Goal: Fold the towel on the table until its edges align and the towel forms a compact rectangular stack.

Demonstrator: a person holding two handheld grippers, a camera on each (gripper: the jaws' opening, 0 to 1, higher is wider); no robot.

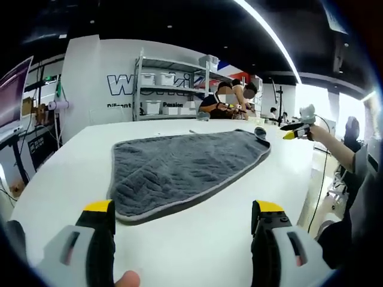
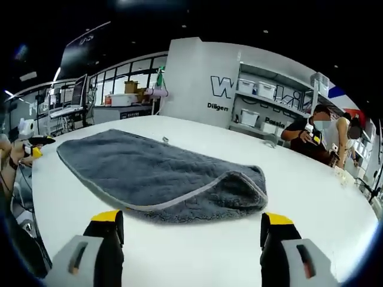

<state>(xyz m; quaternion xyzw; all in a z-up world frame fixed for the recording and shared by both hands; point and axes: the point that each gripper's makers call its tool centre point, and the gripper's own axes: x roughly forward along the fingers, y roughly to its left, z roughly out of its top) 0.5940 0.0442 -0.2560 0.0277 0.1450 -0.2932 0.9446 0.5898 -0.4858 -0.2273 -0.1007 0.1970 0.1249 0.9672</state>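
**Both grippers clear of the towel: line up the next fold**

The grey towel (image 1: 185, 167) lies on the white table (image 1: 72, 173), already doubled at one end: in the right gripper view that end of the towel (image 2: 161, 173) shows a rounded, puffy fold with the pale hem curving round it, while the far end lies flat and single. The towel is the landmark for everything below.

The left gripper (image 1: 182, 221) hovers just short of the towel's near corner, jaws spread wide and holding nothing. The right gripper (image 2: 191, 230) hangs just short of the towel's folded end, jaws likewise parted and empty. In the left gripper view the right gripper appears well beyond the towel's far tip, off the table edge.

Judging from this, the step in hand is the approach for the next fold. To do it well, each gripper should probably take a corner at the hem, not the plush middle, so only the intended layers lift. The puffy fold looks loose and may slip open if pulled sideways; lifting both corners together and carrying them over evenly should keep the hems parallel. The hems should be brought into line before letting go.

A metal shelving rack (image 1: 173, 89) stands well beyond the towel.
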